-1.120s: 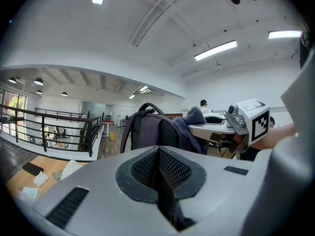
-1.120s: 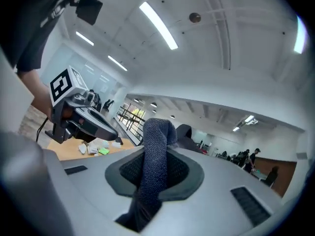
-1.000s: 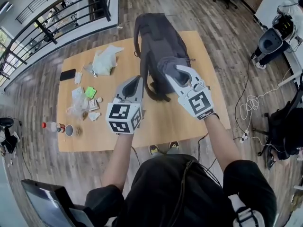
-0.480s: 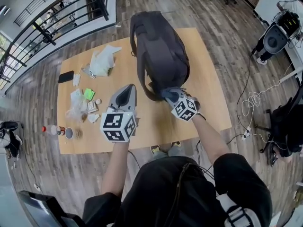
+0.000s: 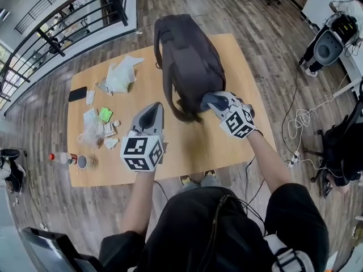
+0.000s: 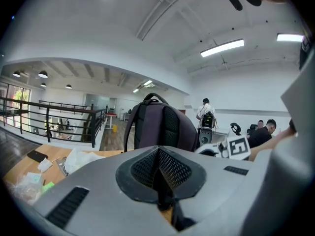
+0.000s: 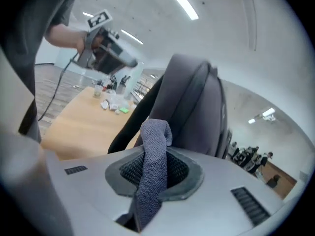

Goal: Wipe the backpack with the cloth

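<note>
A dark grey backpack (image 5: 190,61) stands upright in the middle of the wooden table (image 5: 238,152); it also fills the left gripper view (image 6: 160,127) and the right gripper view (image 7: 197,102). My right gripper (image 5: 213,103) is shut on a grey-blue cloth (image 7: 153,171), whose folded end sticks up between the jaws. The cloth (image 5: 210,101) sits against the low near end of the backpack, beside a dangling strap. My left gripper (image 5: 150,114) hovers left of the backpack over the table, shut with nothing in it (image 6: 160,183).
Crumpled white wrapping (image 5: 120,75), a black phone (image 5: 78,93), small packets with a green one (image 5: 105,114), a bottle (image 5: 61,157) and a small cup (image 5: 83,161) lie on the table's left side. A black railing (image 5: 68,16) runs beyond the table's left.
My right gripper has dropped with the cloth from high on the backpack's near face to its lower end. The left gripper has stayed almost where it was.
</note>
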`<action>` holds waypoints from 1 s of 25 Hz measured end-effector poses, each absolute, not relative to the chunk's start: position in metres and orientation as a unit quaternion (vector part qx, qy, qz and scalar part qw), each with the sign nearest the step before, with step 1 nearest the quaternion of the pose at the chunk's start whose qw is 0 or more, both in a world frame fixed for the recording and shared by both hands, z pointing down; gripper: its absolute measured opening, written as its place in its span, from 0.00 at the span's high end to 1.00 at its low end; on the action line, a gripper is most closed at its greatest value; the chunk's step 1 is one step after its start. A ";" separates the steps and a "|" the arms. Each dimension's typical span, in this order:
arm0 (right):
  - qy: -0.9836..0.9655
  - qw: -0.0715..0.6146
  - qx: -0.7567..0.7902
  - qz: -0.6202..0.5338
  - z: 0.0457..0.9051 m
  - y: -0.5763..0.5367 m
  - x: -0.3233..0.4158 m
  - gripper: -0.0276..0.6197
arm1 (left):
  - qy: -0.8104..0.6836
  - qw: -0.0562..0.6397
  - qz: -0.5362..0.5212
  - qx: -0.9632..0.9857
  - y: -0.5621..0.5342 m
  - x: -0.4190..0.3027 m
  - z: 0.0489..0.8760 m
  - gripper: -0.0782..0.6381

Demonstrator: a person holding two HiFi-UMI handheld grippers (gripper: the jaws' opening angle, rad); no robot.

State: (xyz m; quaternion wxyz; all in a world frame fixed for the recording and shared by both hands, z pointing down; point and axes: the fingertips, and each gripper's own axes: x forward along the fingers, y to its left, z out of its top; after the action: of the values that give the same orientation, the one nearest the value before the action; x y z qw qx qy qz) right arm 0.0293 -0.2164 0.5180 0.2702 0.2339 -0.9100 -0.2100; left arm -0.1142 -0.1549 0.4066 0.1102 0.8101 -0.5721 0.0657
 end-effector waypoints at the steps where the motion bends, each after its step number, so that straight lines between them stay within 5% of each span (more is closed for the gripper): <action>1: -0.914 0.251 0.221 -0.231 0.488 -0.213 0.024 0.86 | -0.575 0.110 0.062 0.808 -0.155 -0.116 0.405 0.87; 8: -0.932 0.132 0.213 -0.263 0.330 -0.211 0.005 0.86 | -0.580 0.105 0.039 0.807 -0.154 -0.119 0.395 0.87; 12: -0.923 0.165 0.230 -0.262 0.300 -0.234 -0.026 0.86 | -0.585 0.104 0.026 0.804 -0.151 -0.119 0.389 0.87; 16: -0.906 0.199 0.213 -0.307 0.296 -0.235 -0.073 0.86 | -0.588 0.107 0.017 0.802 -0.152 -0.117 0.388 0.87; 25: -0.923 0.168 0.226 -0.260 0.378 -0.182 -0.033 0.86 | -0.599 0.110 0.019 0.793 -0.153 -0.127 0.395 0.87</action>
State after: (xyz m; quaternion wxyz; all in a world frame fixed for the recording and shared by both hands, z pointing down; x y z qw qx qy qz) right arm -0.0334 -0.1819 0.3785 0.1683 0.2259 -0.9235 -0.2605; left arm -0.1272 -0.1531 0.3952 0.1097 0.7928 -0.5992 0.0186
